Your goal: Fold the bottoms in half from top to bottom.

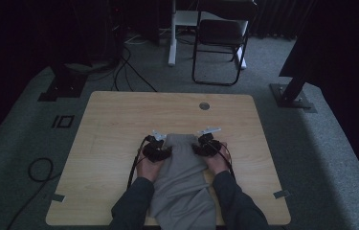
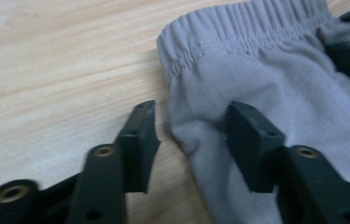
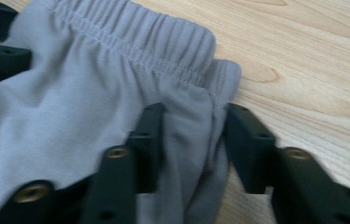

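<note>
Light wood table [image 1: 119, 124], grey carpet [image 1: 19, 134], dim rm.

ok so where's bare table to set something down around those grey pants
The table is bare along the far edge around the round grommet, and in wide strips left of the left gripper and right of the right gripper. It's crowded at the near middle, where the grey pants, both grippers and the forearms sit.

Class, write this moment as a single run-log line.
item: grey shorts flat on table | left gripper: open, straddling waistband-side edge | right gripper: open, straddling opposite edge | phase: about to grasp
</note>
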Action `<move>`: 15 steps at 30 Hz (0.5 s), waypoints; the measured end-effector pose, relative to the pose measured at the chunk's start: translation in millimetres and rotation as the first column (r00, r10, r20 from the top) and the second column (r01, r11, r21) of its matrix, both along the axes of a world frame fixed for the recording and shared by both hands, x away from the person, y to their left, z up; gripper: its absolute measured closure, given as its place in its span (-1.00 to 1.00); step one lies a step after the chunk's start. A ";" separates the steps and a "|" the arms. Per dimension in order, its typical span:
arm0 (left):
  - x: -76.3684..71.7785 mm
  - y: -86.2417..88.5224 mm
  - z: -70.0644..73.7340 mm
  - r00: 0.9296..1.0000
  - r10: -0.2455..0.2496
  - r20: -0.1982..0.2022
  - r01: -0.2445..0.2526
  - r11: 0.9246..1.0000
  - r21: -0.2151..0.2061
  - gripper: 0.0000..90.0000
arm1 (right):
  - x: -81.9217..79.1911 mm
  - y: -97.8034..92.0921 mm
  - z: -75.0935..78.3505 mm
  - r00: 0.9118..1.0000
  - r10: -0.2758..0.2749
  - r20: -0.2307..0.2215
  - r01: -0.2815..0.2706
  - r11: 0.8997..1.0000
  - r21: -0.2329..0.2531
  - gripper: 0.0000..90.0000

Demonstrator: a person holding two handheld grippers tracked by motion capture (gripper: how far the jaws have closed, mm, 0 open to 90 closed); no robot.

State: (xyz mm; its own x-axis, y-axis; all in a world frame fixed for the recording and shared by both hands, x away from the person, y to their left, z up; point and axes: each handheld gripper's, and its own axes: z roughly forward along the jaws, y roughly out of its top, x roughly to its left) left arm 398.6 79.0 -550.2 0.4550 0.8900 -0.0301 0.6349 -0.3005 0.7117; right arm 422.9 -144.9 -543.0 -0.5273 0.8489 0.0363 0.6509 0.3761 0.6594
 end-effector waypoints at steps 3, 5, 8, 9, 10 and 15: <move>4.2 4.5 0.5 1.000 -0.009 -0.018 0.008 0.999 -0.032 0.61 | 4.4 -1.6 0.4 1.000 -0.002 -0.010 0.002 1.000 0.015 0.72; 7.1 6.7 0.3 0.999 -0.011 -0.032 0.009 0.998 -0.062 0.80 | 7.0 -2.3 -0.1 1.000 0.009 -0.024 -0.008 0.999 0.041 0.89; 9.6 7.8 1.0 0.999 -0.013 -0.048 0.010 0.997 -0.073 0.90 | 9.5 -2.6 -0.5 0.999 0.016 -0.032 -0.014 0.998 0.060 0.93; 13.0 8.3 3.1 0.998 -0.012 -0.067 0.007 0.997 -0.076 0.90 | 10.3 -2.7 -0.6 0.999 0.017 -0.032 -0.015 0.998 0.065 0.93; 14.3 8.7 4.3 0.998 -0.016 -0.068 0.011 0.997 -0.071 0.92 | 13.1 -4.1 -0.7 0.999 0.020 -0.031 -0.018 0.996 0.083 0.94; 18.8 11.2 19.4 0.999 -0.009 -0.031 0.007 0.997 -0.079 0.92 | 15.6 -9.0 8.3 1.000 0.019 -0.004 -0.018 0.993 0.120 0.95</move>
State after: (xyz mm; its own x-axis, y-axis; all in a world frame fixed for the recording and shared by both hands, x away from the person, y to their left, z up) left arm 417.4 90.1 -530.8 0.4596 0.8807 -0.1145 0.6551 -0.2492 0.7133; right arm 438.5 -153.9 -534.7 -0.5423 0.8284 0.1401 0.6482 0.3065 0.6970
